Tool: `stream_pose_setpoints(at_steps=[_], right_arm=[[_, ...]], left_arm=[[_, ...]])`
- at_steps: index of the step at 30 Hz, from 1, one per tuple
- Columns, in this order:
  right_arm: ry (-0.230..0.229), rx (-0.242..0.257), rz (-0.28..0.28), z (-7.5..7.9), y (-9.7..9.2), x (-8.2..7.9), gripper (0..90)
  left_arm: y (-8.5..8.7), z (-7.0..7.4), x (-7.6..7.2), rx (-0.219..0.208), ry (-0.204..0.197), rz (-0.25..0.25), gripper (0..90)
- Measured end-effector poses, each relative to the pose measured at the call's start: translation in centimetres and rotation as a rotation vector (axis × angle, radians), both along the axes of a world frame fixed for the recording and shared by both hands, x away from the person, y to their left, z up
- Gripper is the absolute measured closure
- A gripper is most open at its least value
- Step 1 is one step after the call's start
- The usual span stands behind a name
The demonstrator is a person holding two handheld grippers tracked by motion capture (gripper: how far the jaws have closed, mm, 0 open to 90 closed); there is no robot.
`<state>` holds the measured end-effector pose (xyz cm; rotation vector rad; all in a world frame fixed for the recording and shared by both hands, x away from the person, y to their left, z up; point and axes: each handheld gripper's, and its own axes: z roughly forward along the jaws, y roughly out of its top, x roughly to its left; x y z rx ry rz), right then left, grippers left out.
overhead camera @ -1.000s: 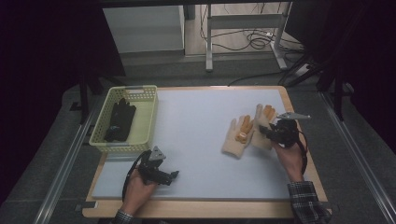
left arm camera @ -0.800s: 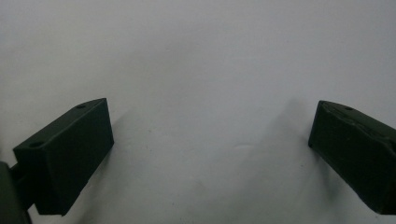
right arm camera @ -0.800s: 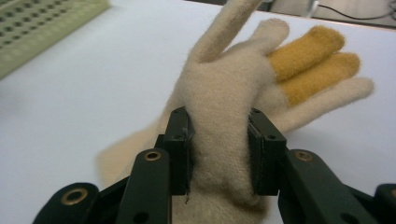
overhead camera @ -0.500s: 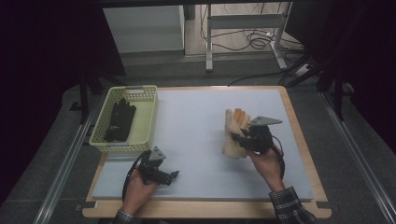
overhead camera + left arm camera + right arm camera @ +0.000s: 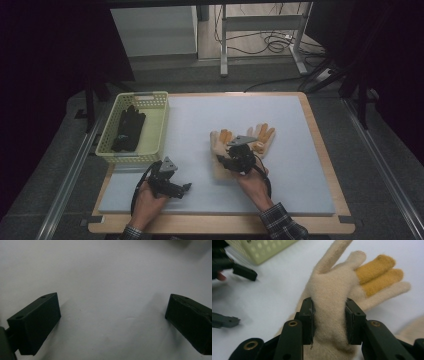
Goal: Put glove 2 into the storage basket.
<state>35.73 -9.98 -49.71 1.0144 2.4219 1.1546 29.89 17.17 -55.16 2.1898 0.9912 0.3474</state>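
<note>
White foam mat covers the wooden table (image 5: 320, 150); near glove (image 5: 329, 315), beige fuzzy knit with mustard fingertips, is pinched across the palm by the right gripper (image 5: 329, 322) and has shifted leftward over the last second, toward the pale green perforated basket (image 5: 150, 145) holding what looks like a dark glove (image 5: 127, 129). Second glove (image 5: 262, 137) lies behind. Left gripper (image 5: 112, 320) idle, pads wide apart over bare mat

Off to the side of our work

At the frame's left we see a pale green basket (image 5: 156, 125) holding a black glove (image 5: 129, 127); a white mat (image 5: 300, 170) covers our wooden table (image 5: 320, 135), with cables (image 5: 275, 45) at upper centre.
</note>
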Motion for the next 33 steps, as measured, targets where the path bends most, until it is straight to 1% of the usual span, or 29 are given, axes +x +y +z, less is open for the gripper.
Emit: stream_pose_setpoints(at_steps=[2,3,6,8,10,12,13,14,15,17,18,19,20,22,24,27,30,33], right_arm=[[0.01,-0.014,0.004,-1.1,0.6,0.0,61.5],[0.01,-0.029,0.008,-1.7,1.0,0.0,58.1],[0.019,-0.071,0.029,-2.3,1.4,0.0,44.1],[0.023,-0.069,0.037,-2.0,1.4,-0.1,38.1],[0.004,-0.064,0.041,-1.3,1.0,-0.3,35.2],[-0.009,-0.049,0.051,-0.4,0.3,-0.6,35.6],[-0.007,-0.051,0.062,-0.2,0.0,-0.7,36.1],[-0.002,-0.062,0.069,-0.1,-0.3,-0.8,38.3],[0.001,-0.076,0.076,-0.1,-0.7,-1.1,43.0],[0.007,-0.079,0.092,-0.3,-1.5,-1.5,55.5],[0.009,-0.08,0.097,-0.5,-1.9,-1.8,63.1],[0.011,-0.084,0.102,-0.7,-2.2,-2.0,68.1],[0.02,-0.086,0.108,-1.0,-2.7,-2.3,74.9],[0.033,-0.079,0.114,-1.5,-3.3,-2.7,80.8],[0.044,-0.076,0.12,-1.9,-3.6,-2.9,84.1],[0.059,-0.083,0.13,-2.5,-3.7,-3.1,85.6],[0.06,-0.067,0.151,-2.9,-3.5,-3.4,85.7],[0.054,-0.068,0.17,-3.1,-2.9,-3.7,85.7]], left_arm=[[0.0,0.0,0.0,0.0,0.0,0.0,0.0],[0.0,0.0,0.0,0.0,0.0,0.0,0.0],[0.0,0.0,0.0,0.002,0.001,-0.002,0.0],[0.0,0.0,0.0,0.002,0.001,-0.001,0.0],[0.0,0.0,0.0,0.002,0.001,-0.002,0.0],[0.0,0.0,0.0,0.003,0.001,-0.002,0.0],[0.0,0.0,0.0,0.003,0.001,-0.002,0.0],[0.0,0.0,0.0,0.004,0.0,-0.002,0.0],[0.0,0.0,0.0,0.002,0.002,-0.001,0.0],[0.0,0.0,0.0,-0.002,0.001,0.002,0.0],[0.0,0.0,0.0,-0.003,0.001,0.002,0.0],[0.0,0.0,0.0,-0.003,0.001,0.003,0.0],[0.0,0.0,0.0,-0.004,0.0,0.004,0.0],[0.0,0.0,0.0,-0.004,0.0,0.003,0.0],[0.0,0.0,0.0,-0.001,0.0,0.001,0.0],[0.0,0.0,0.0,-0.001,0.0,0.001,0.0],[0.0,0.0,0.0,-0.001,0.0,0.001,0.0],[0.0,0.0,0.0,-0.001,0.0,0.001,0.0]])
